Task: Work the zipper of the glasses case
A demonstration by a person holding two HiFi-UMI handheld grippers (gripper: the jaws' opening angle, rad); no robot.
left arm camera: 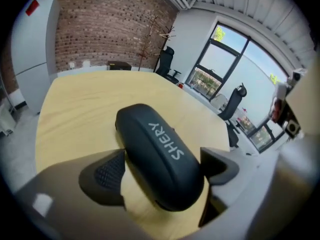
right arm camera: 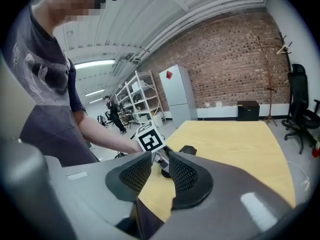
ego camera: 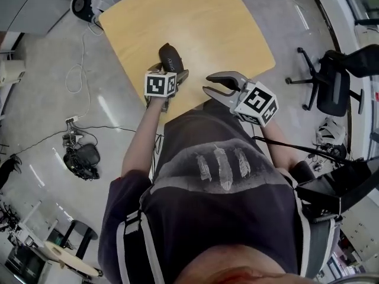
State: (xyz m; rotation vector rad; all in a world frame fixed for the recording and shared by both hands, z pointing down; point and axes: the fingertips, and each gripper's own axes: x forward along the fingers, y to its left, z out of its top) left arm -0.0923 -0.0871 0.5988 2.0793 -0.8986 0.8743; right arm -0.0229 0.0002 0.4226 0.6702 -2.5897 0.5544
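- I judge this to be the setting-up step. The glasses case (left arm camera: 160, 156) lies on the desk (left arm camera: 75, 114), looking closed, between the jaws of my left gripper (left arm camera: 165, 170), which stand wide apart and press on nothing.
- My right gripper (right arm camera: 160, 171) hangs off to the side, its jaws a narrow gap apart and empty.
- Next I'd close the left jaws across the case to steady it, then find the zipper pull with the right. No view shows me the pull.
- White letters on the case read "SHERY".
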